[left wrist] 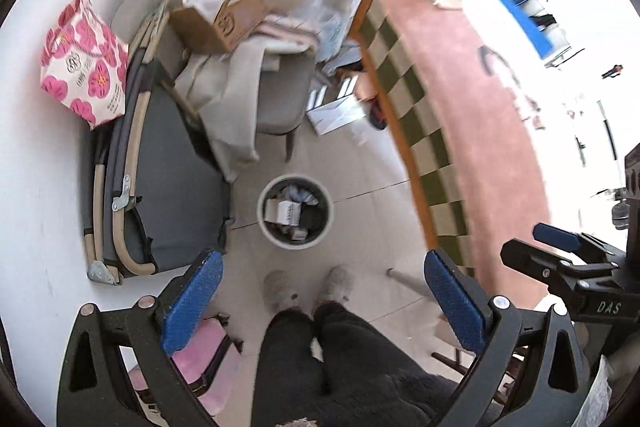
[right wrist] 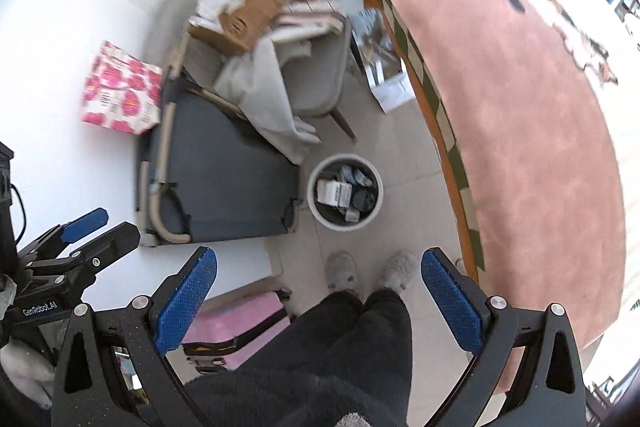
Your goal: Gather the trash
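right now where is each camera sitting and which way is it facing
Left wrist: sits on the left tool, held high, looking down at the floor and the bin; shows its own blue pads wide apart, the person's dark trousers and slippers, and the right tool at the frame's right edge.
Right wrist: sits on the right tool, looking down likewise; shows its open pads, the same legs, and the left tool at the left.
Shared: bin, slippers, pink flowered bag, grey chair, pink-topped table.

floor (left wrist: 360,179) tiled | on it: trash bin (left wrist: 295,213), grey chair (left wrist: 280,95), folded cot (left wrist: 168,183)
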Demonstrator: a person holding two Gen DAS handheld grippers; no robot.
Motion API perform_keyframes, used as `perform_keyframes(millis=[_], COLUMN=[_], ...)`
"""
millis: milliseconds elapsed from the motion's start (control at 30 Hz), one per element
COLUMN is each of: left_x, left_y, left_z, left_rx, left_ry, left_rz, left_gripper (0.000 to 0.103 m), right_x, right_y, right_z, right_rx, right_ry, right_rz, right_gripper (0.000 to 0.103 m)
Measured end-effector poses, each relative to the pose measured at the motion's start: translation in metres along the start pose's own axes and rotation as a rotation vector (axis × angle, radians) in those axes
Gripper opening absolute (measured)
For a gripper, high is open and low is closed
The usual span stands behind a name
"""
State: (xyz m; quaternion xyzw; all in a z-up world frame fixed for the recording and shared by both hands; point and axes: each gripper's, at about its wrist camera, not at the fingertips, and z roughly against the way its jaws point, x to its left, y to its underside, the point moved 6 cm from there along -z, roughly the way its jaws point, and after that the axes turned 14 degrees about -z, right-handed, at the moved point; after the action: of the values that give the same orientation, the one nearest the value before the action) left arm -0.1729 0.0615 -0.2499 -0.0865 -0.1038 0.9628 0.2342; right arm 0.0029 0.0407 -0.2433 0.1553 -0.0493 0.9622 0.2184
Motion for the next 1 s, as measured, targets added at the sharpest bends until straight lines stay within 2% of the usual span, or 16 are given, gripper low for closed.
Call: perform_keyframes(millis=[133,233,467,633,1000], left_x=[-0.011,-0.019,-0.030,-0.034,-0.030], left_y=[0.001,0.001,0.004,0.009,0.016], left_z=[0.039,0.064,0.106,0.120,0.131], left_rx=[-0.050,-0.084,-0.153,-0.180,-0.211], left_ry=[0.048,0.056,0.111,0.129,0.115], left_rz=[0.013,0.010,0.036,0.043,0.063], left_gripper=[0.103,0.103,0.103,0.103,0.103], right_x=[0.011,0.018,0.037,0.048,0.056], right_y=[0.001,0.006,0.018,0.028,0.034], right_z=[0.043,0.071,0.110,0.121,0.120], right_rx=[-0.012,-0.027,-0.039,-0.028,0.006], right_ry=[-0.055,-0.089,-0.122,-0.130,-0.156], right_rz=[0.007,0.027,0.075,0.107,0.122], right_gripper=[0.103,0.103,0.103,0.103,0.103])
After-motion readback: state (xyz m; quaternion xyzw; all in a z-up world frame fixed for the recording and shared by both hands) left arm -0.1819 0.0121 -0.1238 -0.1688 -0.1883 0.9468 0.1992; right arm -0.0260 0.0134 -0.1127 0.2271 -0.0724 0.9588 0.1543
